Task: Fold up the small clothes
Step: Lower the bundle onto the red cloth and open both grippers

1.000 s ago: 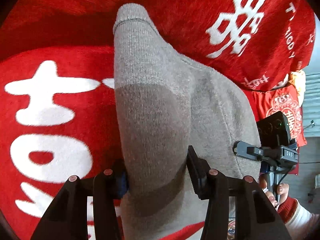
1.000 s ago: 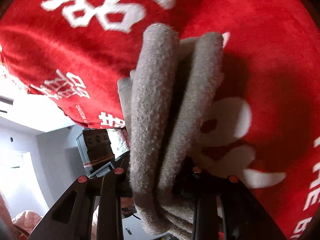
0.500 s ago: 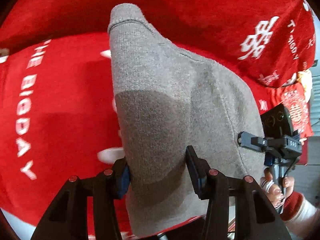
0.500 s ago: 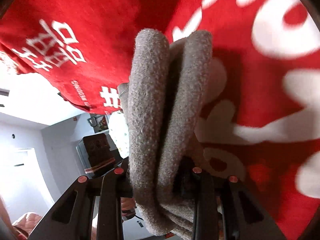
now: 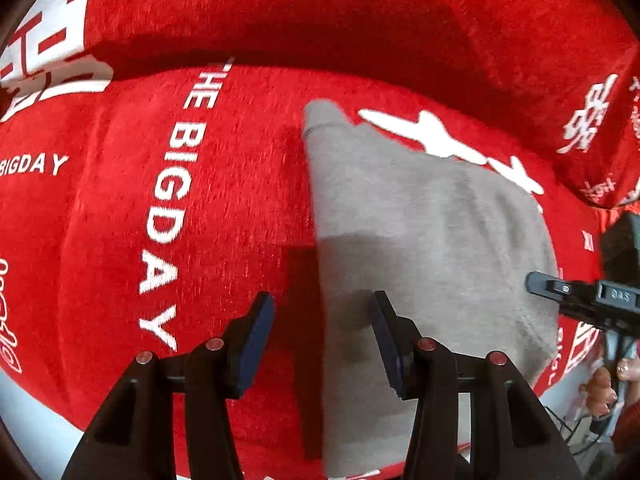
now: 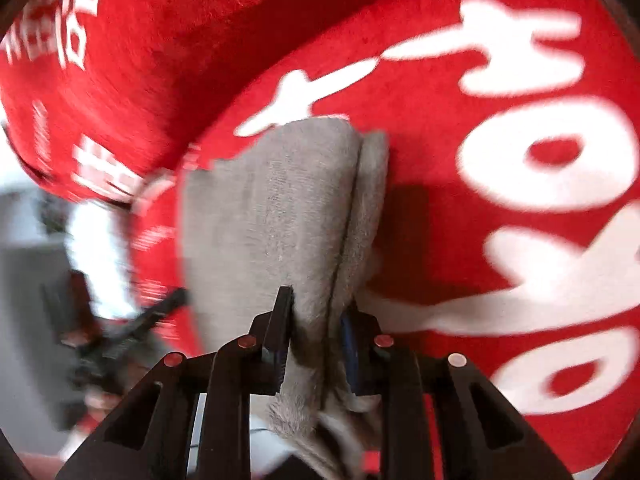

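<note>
A small grey knitted garment (image 5: 432, 240) lies folded on the red blanket (image 5: 120, 280) with white lettering. My left gripper (image 5: 322, 340) hovers over the garment's left edge. It is open: the left pad is clear of the cloth and the right pad stands above it. In the right wrist view the garment (image 6: 288, 208) runs away from me in two thick folds. My right gripper (image 6: 318, 328) is closing, and its pads pinch the near end of those folds. The right gripper (image 5: 592, 300) also shows at the garment's right side.
A raised red cushion or fold (image 5: 360, 20) runs along the far side of the blanket. The blanket's near edge and pale floor (image 5: 24, 400) show at lower left. A person's hand (image 5: 624, 368) holds the right tool. The left gripper (image 6: 132, 328) is a blur at left.
The grey garment, earlier up between the left pads, now lies on the blanket with the left pads clear of it. The right jaws have narrowed on the folds. Both views swung across the blanket.
</note>
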Demonstrator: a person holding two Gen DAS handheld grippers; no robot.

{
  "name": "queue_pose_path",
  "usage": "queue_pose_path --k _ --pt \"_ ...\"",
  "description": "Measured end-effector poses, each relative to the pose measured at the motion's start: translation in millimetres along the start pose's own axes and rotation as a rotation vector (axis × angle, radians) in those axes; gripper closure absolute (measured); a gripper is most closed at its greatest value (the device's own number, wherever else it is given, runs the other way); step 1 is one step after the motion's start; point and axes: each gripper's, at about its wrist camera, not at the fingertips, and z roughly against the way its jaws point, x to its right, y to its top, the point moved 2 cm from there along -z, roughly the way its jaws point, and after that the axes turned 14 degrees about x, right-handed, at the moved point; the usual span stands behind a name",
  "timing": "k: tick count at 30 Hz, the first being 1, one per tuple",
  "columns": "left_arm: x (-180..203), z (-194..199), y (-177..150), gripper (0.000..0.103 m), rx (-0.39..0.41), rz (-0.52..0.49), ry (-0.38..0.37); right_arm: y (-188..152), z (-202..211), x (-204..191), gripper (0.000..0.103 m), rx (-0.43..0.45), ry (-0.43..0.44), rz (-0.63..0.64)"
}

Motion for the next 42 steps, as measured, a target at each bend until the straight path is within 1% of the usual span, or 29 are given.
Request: queue_pose_path --k 2,3,4,6,7,8,10,12,14,15,17,19,22,23,26,31,34,37,42 --pt "-3 -7 -6 0.046 -0.009 -0.003 0.009 -4 -7 6 0.079 -0.017 -0.084 0.055" --pt "6 -15 -8 0.042 -0.008 -0.008 0.028 -5 -12 7 0.079 -0.024 -0.097 0.065" --pt "9 -18 -11 0.040 0.003 -0.016 0.047 -5 -14 8 0.079 -0.024 -0.105 0.075" --pt "9 -17 -14 0.039 0.015 -0.033 0.068 -5 -11 5 0.077 -0.015 -0.136 0.102" --pt "11 -17 -15 0.035 0.023 -0.048 0.093 -5 -8 0 0.076 -0.008 -0.166 0.125" --pt "11 -16 -15 0.032 0.027 -0.055 0.109 -6 -5 -5 0.076 -0.003 -0.192 0.146" --pt "12 -14 -16 0.031 0.031 -0.073 0.134 -11 4 -12 0.076 0.012 -0.232 0.170" --pt "12 -12 -15 0.031 0.028 -0.077 0.144 -15 19 -18 0.076 0.042 -0.212 0.157" --pt "10 -12 -15 0.031 0.023 -0.069 0.146 -21 35 -27 0.076 0.076 -0.157 0.141" --pt "10 -13 -15 0.031 0.021 -0.062 0.147 -26 40 -33 0.076 0.083 -0.140 0.155" --pt "9 -12 -15 0.031 0.022 -0.063 0.153 -37 40 -43 0.076 0.062 -0.128 0.196" --pt "10 -10 -16 0.031 0.027 -0.070 0.161 -49 32 -46 0.077 0.027 -0.141 0.233" --pt "12 -12 -16 0.031 0.030 -0.072 0.168 -59 15 -33 0.080 -0.016 -0.235 0.275" --pt "12 -11 -16 0.031 0.029 -0.070 0.167 -60 11 -26 0.080 -0.022 -0.253 0.272" --pt "13 -10 -16 0.031 0.023 -0.062 0.160 -56 14 -15 0.080 -0.027 -0.247 0.213" --pt "15 -6 -18 0.031 0.006 -0.062 0.166 -54 19 -13 0.078 -0.038 -0.268 0.174" --pt "17 0 -20 0.031 -0.009 -0.062 0.164 -53 24 -8 0.076 -0.043 -0.257 0.106" --pt "20 7 -25 0.031 -0.022 -0.072 0.162 -56 30 -6 0.075 -0.056 -0.252 0.049" --pt "27 20 -35 0.031 -0.057 -0.078 0.152 -60 45 -19 0.075 -0.066 -0.248 0.054"
